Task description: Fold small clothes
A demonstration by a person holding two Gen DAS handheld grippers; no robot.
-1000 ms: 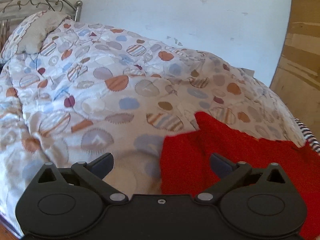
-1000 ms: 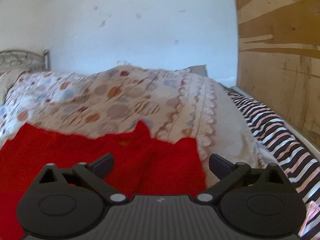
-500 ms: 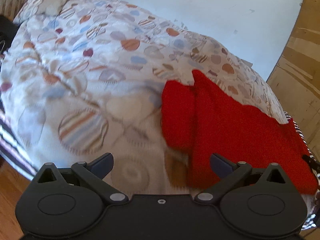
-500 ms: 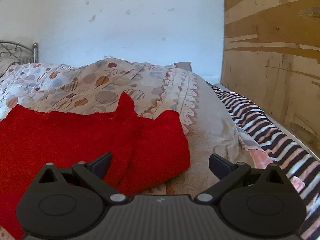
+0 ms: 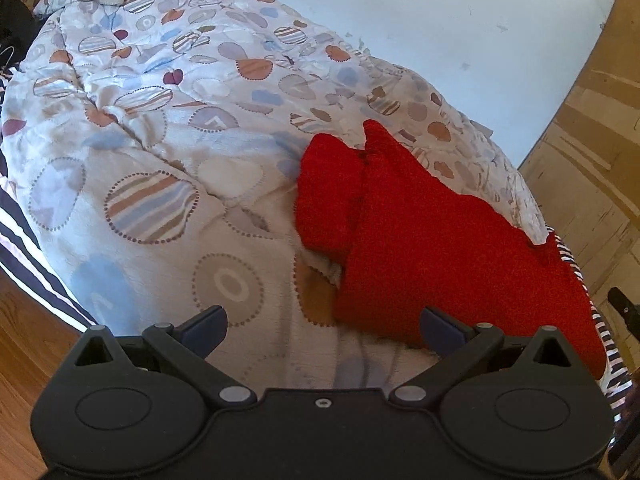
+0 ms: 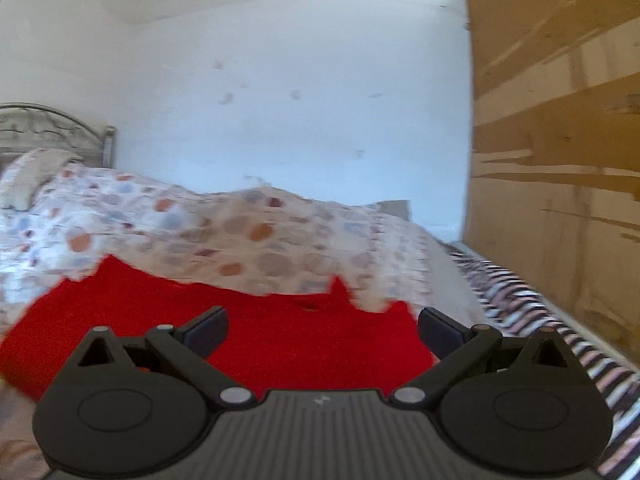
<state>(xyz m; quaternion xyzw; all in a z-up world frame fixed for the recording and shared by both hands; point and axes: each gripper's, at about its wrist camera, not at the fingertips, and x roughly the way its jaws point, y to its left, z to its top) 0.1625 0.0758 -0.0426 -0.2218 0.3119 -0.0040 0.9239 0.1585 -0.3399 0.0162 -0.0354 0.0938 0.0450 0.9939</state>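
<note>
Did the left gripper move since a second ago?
Yes. The left gripper pulled back and up: the red garment sits farther ahead, and the wooden floor beside the bed now shows.

Bright daylight fills the room, washing the white wall [image 6: 280, 120] pale blue. The left wrist view is sharp, with soft shadows in the quilt [image 5: 160, 160] folds. The right wrist view is smeared by motion blur. Fisheye bending darkens both pictures' corners.
</note>
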